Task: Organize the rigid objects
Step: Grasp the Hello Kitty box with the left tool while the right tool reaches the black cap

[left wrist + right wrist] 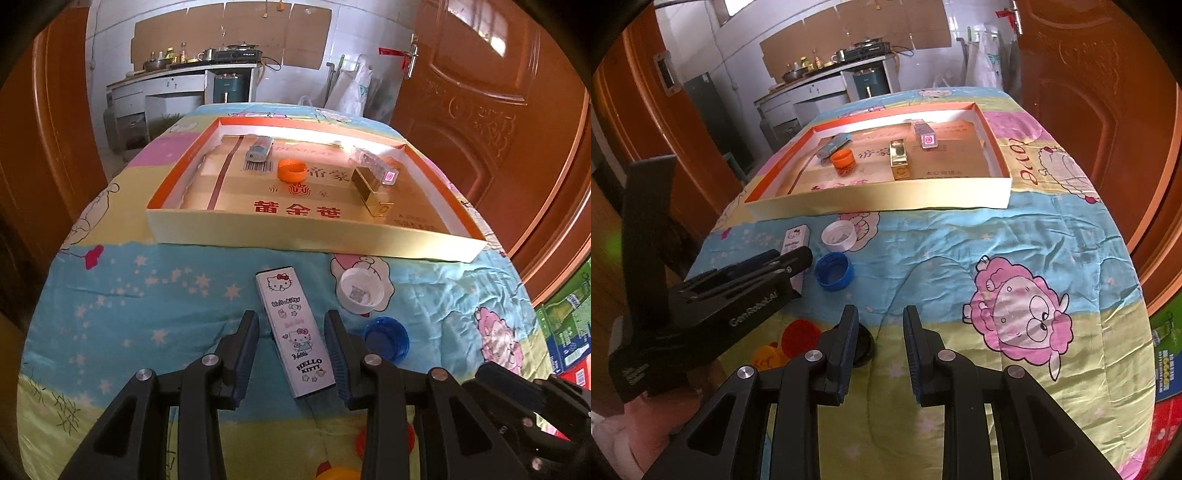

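- The left hand-held gripper [291, 354] is open, its fingers on both sides of the Hello Kitty case [293, 332] but not touching it.
- The case lies on the table's quilt [147, 295], before the shallow box [314, 236].
- A white cap [360, 291] and blue cap [386, 339] lie just to its right.
- The right hand-held gripper [881, 354] is open, holding nothing.

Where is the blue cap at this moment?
The blue cap lies open side up on the cartoon cloth, outside the tray, just right of the left gripper, near the white cap.
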Demonstrator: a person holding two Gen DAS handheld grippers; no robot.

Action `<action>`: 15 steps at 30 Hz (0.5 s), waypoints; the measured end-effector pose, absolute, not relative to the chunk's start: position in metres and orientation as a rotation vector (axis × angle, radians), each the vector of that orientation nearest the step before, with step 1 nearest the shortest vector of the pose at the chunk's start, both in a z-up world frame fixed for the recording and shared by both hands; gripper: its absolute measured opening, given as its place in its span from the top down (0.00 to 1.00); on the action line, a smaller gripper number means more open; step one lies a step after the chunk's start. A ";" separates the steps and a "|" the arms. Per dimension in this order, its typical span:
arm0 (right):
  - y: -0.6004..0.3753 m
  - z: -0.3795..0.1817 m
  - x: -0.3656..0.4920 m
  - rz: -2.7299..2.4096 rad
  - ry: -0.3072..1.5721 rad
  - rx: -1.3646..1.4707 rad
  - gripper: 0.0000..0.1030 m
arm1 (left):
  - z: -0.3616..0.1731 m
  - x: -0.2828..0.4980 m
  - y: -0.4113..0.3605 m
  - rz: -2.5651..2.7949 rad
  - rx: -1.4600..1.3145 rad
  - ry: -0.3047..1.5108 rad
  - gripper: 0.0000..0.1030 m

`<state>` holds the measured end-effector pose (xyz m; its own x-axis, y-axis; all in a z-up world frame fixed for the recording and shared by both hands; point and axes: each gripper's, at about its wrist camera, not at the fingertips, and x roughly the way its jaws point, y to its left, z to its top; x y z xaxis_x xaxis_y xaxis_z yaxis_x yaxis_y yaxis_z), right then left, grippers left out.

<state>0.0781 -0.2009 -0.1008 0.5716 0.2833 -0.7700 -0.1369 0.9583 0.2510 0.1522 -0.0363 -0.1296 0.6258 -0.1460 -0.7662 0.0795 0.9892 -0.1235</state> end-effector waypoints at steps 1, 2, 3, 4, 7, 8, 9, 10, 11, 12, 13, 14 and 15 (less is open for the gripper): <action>-0.202 -0.101 0.078 0.250 0.932 0.172 0.75 | -0.130 0.152 -0.037 -0.127 -0.076 0.885 0.64; -0.202 -0.102 0.078 0.251 0.932 0.173 0.75 | -0.130 0.152 -0.037 -0.126 -0.074 0.887 0.64; -0.203 -0.102 0.077 0.255 0.931 0.174 0.75 | -0.131 0.152 -0.036 -0.126 -0.076 0.888 0.64; -0.203 -0.102 0.076 0.261 0.930 0.176 0.75 | -0.131 0.152 -0.036 -0.127 -0.078 0.888 0.64; -0.201 -0.104 0.074 0.274 0.930 0.175 0.75 | -0.131 0.151 -0.034 -0.140 -0.071 0.894 0.66; -0.200 -0.104 0.074 0.280 0.930 0.173 0.75 | -0.131 0.151 -0.033 -0.149 -0.065 0.898 0.69; -0.199 -0.105 0.072 0.286 0.930 0.171 0.75 | -0.130 0.151 -0.032 -0.161 -0.057 0.902 0.71; -0.199 -0.105 0.070 0.299 0.930 0.168 0.75 | -0.130 0.151 -0.029 -0.178 -0.061 0.907 0.71; -0.198 -0.106 0.069 0.308 0.929 0.168 0.75 | -0.130 0.151 -0.027 -0.188 -0.067 0.909 0.72; -0.198 -0.107 0.067 0.318 0.931 0.169 0.74 | -0.130 0.150 -0.024 -0.202 -0.073 0.911 0.72; -0.196 -0.108 0.066 0.325 0.934 0.164 0.73 | -0.130 0.150 -0.022 -0.210 -0.075 0.913 0.72; -0.195 -0.109 0.065 0.329 0.937 0.158 0.72 | -0.130 0.150 -0.021 -0.217 -0.075 0.914 0.72; -0.193 -0.110 0.065 0.332 0.940 0.149 0.68 | -0.130 0.149 -0.020 -0.223 -0.074 0.915 0.72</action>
<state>0.0647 -0.1926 -0.1100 0.5440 0.3431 -0.7657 -0.2146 0.9391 0.2684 0.1491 -0.0195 -0.1298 0.5883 -0.2225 -0.7775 0.1600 0.9744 -0.1578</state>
